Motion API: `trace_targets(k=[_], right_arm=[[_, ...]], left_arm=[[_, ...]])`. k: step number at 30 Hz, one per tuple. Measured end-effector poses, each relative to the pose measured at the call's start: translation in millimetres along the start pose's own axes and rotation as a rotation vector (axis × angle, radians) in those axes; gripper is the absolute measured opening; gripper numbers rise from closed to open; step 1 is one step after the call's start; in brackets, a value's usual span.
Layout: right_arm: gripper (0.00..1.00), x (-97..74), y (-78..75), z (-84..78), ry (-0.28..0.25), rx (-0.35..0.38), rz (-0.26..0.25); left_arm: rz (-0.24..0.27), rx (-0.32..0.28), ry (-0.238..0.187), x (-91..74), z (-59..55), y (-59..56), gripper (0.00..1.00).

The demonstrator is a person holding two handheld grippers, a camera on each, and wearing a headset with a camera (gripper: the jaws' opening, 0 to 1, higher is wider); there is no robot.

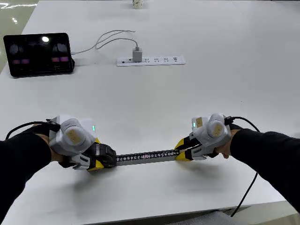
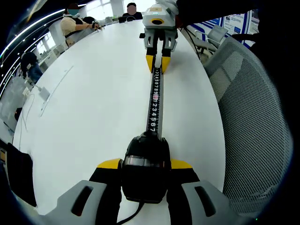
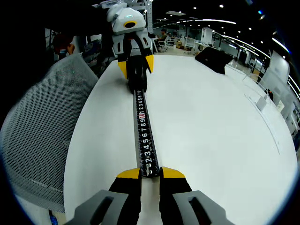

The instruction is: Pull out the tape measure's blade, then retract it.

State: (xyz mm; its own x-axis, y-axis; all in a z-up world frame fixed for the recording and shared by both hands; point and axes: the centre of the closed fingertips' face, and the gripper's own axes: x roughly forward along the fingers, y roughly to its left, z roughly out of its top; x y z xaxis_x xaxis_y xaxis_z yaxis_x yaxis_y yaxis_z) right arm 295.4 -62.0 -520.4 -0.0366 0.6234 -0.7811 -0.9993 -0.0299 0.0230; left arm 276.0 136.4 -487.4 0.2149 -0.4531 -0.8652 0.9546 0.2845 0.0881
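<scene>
Head view: white tabletop (image 1: pixel 211 84); the left gripper (image 1: pixel 96 158) near the front edge toward the left corner, jaws clamped on the black-and-yellow tape measure case (image 1: pixel 104 155); the right gripper (image 1: pixel 182 153) near the front edge toward the right, jaws pinched on the free end of the blade (image 1: pixel 145 157). The blade lies drawn out along the front edge between the two, numbers facing up. A dark tablet (image 1: pixel 38 54) sits by the left edge; a white power strip (image 1: pixel 151 60) with a charger (image 1: pixel 137 55) plugged in lies toward the far edge, mid-width. Left gripper view: the yellow-tipped jaws close against both sides of the case (image 2: pixel 146 171), the blade (image 2: pixel 153 103) running straight ahead to the right gripper (image 2: pixel 158 63); a mesh chair (image 2: pixel 253 117) stands beyond the table's edge. Right gripper view: the jaws are nearly together, nipping the blade's end (image 3: pixel 149 171); the blade runs to the case (image 3: pixel 137 77) in the left gripper (image 3: pixel 136 70).
</scene>
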Motion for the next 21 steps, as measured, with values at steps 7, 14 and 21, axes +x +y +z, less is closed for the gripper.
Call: trace_targets(k=[7,14,21], right_arm=[[0.1,-4.2,-1.3,-4.6,0.007,0.005,-0.003],[0.1,-6.3,-3.1,-8.0,0.009,0.004,-0.007],[0.1,-8.4,-3.9,-12.3,0.013,0.009,-0.01]], left_arm=[[0.0,0.0,0.0,0.5,-0.4,0.2,0.31],[-0.001,-0.001,0.0,0.7,-0.7,0.3,0.31],[-0.002,0.0,-0.001,1.0,-1.1,0.4,0.31]])
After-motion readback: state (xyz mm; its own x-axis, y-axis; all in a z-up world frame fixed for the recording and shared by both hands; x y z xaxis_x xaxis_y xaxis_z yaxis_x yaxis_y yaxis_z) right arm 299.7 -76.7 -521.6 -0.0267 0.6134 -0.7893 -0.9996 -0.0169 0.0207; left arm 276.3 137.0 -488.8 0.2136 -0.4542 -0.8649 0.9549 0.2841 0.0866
